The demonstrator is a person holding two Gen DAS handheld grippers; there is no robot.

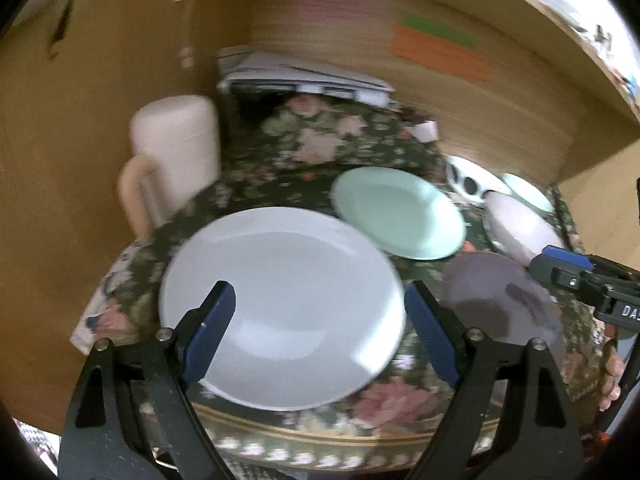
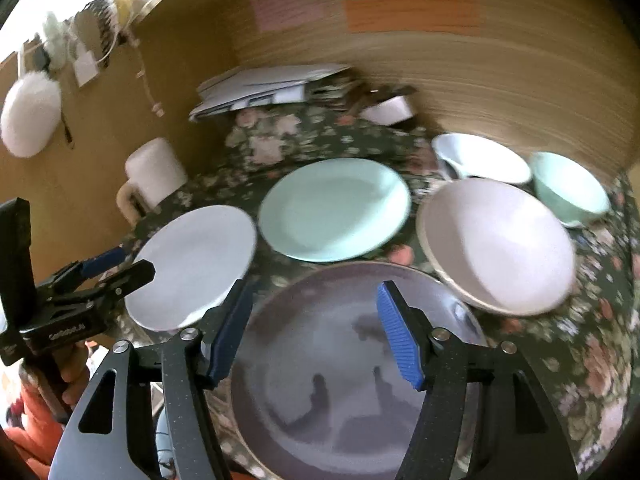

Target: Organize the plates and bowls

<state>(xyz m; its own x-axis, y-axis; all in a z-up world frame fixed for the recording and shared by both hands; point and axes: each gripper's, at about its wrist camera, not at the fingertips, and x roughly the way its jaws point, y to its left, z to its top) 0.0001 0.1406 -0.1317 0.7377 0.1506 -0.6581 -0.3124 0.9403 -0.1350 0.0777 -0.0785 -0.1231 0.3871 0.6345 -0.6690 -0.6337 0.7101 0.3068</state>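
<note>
Plates sit flat on your floral tablecloth (image 2: 592,360): round white plate (image 1: 280,304) on the left, round mint-green plate (image 2: 334,210) behind, glossy grey-purple plate (image 2: 340,368) near right (frames are blurry). Your left gripper (image 1: 320,328) hangs wide open over the white plate; your right gripper (image 2: 316,332) spreads over the grey-purple one, holding nothing. Pale pink bowl (image 2: 498,246) sits just beside it.

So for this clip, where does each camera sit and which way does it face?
Left wrist: on the left claw, looking forward and down at the white plate; the right claw shows at right.
Right wrist: on the right claw, over the grey plate; the left claw shows at left.
Shared: both plates, mint plate.
</note>
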